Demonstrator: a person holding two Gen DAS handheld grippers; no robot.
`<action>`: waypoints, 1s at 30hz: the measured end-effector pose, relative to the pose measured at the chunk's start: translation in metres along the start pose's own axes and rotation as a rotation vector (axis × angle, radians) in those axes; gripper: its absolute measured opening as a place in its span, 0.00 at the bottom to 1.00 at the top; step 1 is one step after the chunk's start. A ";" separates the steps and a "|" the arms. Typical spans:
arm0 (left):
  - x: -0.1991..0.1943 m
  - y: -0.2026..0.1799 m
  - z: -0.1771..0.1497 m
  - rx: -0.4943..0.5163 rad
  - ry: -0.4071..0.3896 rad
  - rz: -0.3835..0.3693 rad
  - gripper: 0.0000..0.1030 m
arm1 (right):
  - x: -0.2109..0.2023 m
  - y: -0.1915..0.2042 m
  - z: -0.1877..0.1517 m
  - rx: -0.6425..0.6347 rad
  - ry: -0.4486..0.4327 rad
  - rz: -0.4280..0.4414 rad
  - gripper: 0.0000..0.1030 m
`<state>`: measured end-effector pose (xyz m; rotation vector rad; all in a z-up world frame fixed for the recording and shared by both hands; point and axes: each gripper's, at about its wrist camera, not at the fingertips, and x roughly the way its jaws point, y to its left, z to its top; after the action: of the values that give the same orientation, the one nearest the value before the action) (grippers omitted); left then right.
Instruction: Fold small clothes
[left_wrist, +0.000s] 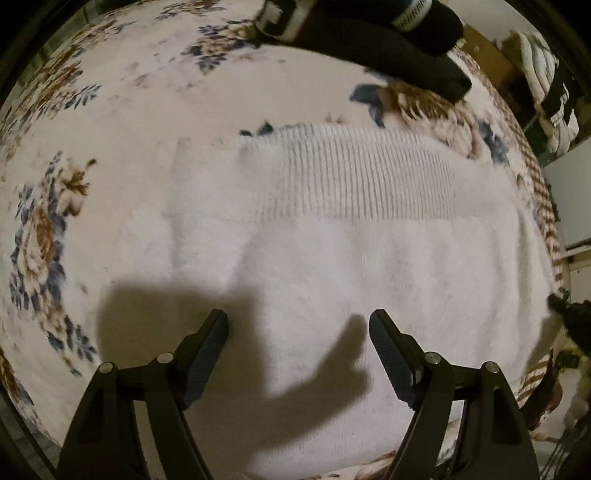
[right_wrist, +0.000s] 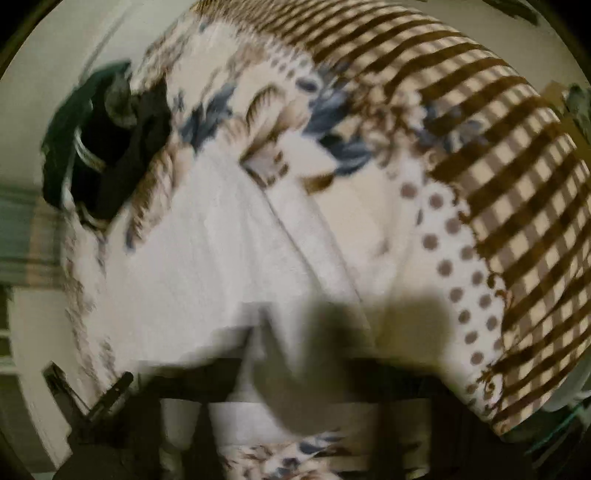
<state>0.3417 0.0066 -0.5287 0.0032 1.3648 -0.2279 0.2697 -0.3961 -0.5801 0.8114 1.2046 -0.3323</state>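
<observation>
While the left tool (left_wrist: 298, 334) hovers spread above the white sock (left_wrist: 351, 236), the right tool's state is blurred.

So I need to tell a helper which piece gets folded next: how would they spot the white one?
Find the floral blanket covering the surface. The white garment lies flat in its middle, right ahead of the open left gripper. Unlike the dark clothes beyond it, it is pale, with a ribbed band along its far edge.
</observation>
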 end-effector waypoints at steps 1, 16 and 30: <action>0.000 -0.004 -0.001 0.013 -0.002 0.010 0.76 | -0.008 -0.003 -0.003 -0.005 -0.023 -0.031 0.07; -0.004 -0.023 0.012 0.072 -0.034 -0.012 0.76 | -0.016 0.006 0.051 -0.003 -0.027 0.042 0.43; 0.010 0.027 0.066 -0.015 -0.081 0.040 0.76 | 0.032 0.066 0.115 -0.144 -0.127 -0.080 0.06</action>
<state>0.4117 0.0228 -0.5284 0.0089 1.2847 -0.1819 0.4020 -0.4272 -0.5697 0.6099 1.1300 -0.3525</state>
